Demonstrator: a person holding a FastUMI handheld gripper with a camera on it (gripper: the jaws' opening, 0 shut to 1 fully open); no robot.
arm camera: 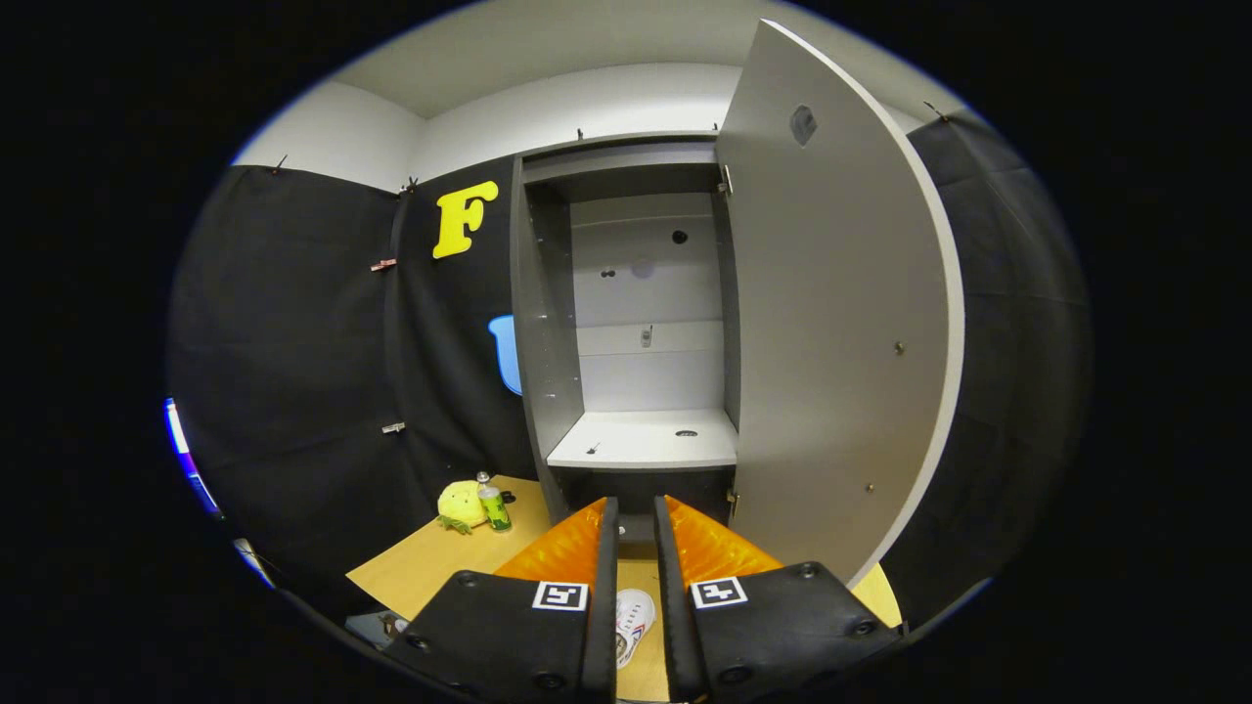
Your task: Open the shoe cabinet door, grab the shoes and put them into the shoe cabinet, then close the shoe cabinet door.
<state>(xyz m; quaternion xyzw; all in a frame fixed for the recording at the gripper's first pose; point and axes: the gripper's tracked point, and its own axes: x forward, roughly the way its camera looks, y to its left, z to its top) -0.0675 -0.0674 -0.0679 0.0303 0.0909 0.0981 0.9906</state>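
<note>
Shoe cabinet (pixel 548 323): grey, tall, standing ahead of my tool on the far side of the tabletop; its inside is open to view, with a pale back panel and dark side walls
Cabinet door (pixel 831 323): swung wide open to the right of the opening; I see its inner face, plain grey, with a round mark near the top and small fittings along the free edge
Shelf (pixel 641 440): pale board across the lower part of the cabinet; nothing that I can make out as a shoe lies on it; a dark gap sits below it
Tabletop (pixel 440 567): light wood; it runs from under my tool up to the foot of the cabinet
My tool (pixel 636 518): pointed straight at the cabinet's lower part; its two fingers stand slightly apart with a narrow gap between them; they press on nothing
Shoe (pixel 634 621): white with coloured marks; it lies on the tabletop below the tool, seen through the gap between the fingers, and touches neither
Plush toy (pixel 460 506): yellow, on the tabletop left of the cabinet's foot
Bottle (pixel 493 506): small, green label, upright, touching or just beside the toy
</note>
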